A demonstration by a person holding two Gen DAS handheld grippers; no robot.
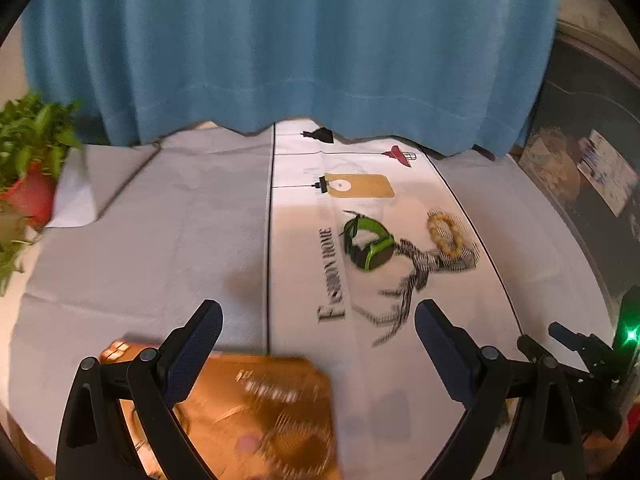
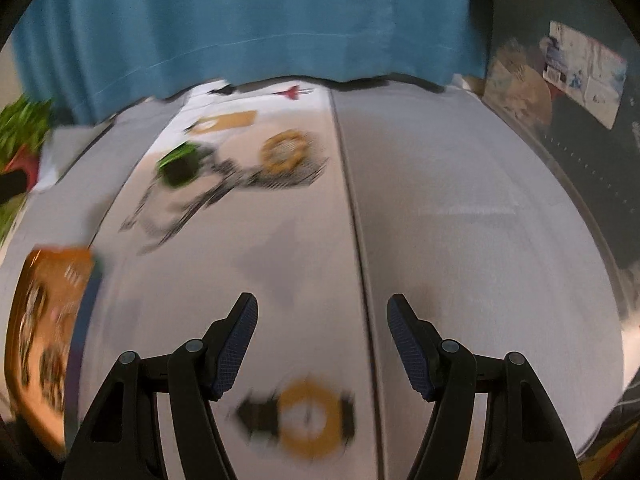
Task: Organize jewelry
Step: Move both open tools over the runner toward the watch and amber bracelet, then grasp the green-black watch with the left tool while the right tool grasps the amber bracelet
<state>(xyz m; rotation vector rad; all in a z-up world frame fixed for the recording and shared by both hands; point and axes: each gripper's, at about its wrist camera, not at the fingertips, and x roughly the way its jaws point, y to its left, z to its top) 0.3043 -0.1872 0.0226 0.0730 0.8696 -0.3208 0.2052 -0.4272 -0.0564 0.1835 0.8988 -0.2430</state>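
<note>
Both your left gripper [image 1: 318, 320] and right gripper [image 2: 322, 320] stand spread, empty. Green bracelet [image 1: 368, 244] and beaded ring [image 1: 444, 232] lie at 1 o'clock. Risk: snagging the striped cord [image 1: 408, 280] drags them.

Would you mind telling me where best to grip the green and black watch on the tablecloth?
Probably the upper arc of the green and black watch. Its strap is curled into a loop that seems to stand on edge, so coming from above with one finger inside and one outside should work. Approach from its left, away from the checked ribbon against its right.
</note>
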